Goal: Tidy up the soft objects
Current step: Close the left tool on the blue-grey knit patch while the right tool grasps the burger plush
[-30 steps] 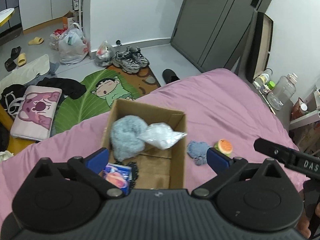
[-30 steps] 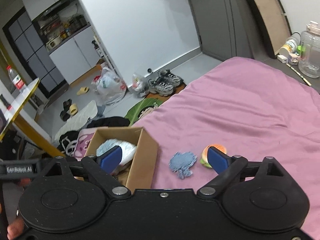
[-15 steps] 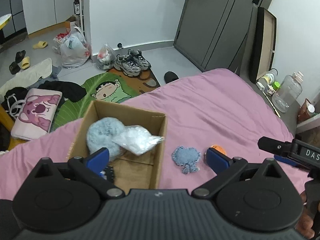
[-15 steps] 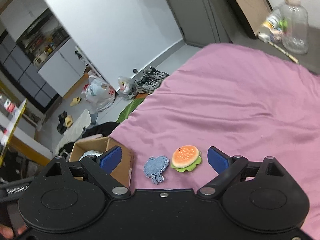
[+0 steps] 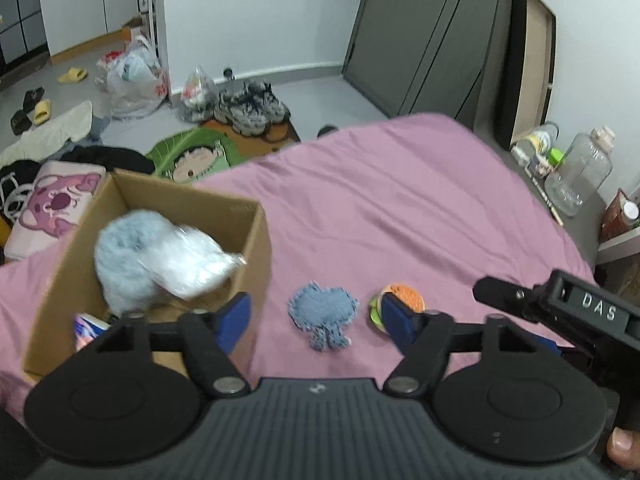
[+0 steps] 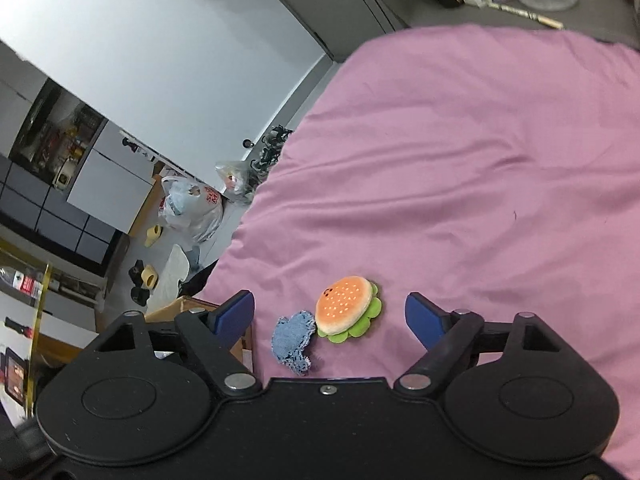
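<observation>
Left hand-held gripper (image 5: 316, 314), closing, frames blue patch (image 5: 322, 310); box (image 5: 256, 248) apparently beside.

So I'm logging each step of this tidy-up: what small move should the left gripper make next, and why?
Probably lower the left gripper onto the blue fuzzy patch and close. Its jaws have just been closing, with nothing pressed between them yet; the patch lies loose on the pink bedspread, beside the cardboard box already holding soft items.

You see a matt brown cardboard box (image 5: 256, 240) lower left, a wrinkled pink cloth bedsheet (image 5: 400, 200), and a fuzzy blue patch (image 5: 322, 308) at centre.
</observation>
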Available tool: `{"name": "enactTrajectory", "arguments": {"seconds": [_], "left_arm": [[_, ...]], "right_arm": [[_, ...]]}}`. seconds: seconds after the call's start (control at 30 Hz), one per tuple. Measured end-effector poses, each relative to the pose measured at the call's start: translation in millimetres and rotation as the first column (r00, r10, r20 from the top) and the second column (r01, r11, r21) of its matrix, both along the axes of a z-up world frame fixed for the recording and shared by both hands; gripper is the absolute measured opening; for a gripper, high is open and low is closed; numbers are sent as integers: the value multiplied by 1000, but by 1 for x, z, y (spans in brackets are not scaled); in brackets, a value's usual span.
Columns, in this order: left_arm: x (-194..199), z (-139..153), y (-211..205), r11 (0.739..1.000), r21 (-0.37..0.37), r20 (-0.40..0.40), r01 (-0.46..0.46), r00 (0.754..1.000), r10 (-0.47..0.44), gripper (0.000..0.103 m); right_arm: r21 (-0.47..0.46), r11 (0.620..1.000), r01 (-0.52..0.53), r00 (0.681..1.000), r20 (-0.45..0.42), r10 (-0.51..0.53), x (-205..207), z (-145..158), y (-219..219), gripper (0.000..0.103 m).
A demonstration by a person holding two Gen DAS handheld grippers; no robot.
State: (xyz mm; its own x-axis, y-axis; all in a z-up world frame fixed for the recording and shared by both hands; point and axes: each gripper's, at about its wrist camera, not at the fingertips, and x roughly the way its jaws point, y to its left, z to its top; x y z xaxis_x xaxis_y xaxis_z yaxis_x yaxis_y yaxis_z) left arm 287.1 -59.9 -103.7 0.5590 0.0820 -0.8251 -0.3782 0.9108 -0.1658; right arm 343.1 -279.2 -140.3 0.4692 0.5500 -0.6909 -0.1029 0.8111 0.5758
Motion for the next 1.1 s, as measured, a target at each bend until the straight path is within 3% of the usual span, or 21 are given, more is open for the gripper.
{"name": "enactTrajectory", "arguments": {"seconds": [0.47,1.1], "left_arm": [[41,-51,-27,1000,18,-98,13,995,-11,48],[73,-104,-25,998,57,-173,-17,985,27,46]], "right_arm": [[57,998,41,989,-141,-32,27,-44,-5,74],[73,997,26,972,-234,-8,47,-75,2,71]]}}
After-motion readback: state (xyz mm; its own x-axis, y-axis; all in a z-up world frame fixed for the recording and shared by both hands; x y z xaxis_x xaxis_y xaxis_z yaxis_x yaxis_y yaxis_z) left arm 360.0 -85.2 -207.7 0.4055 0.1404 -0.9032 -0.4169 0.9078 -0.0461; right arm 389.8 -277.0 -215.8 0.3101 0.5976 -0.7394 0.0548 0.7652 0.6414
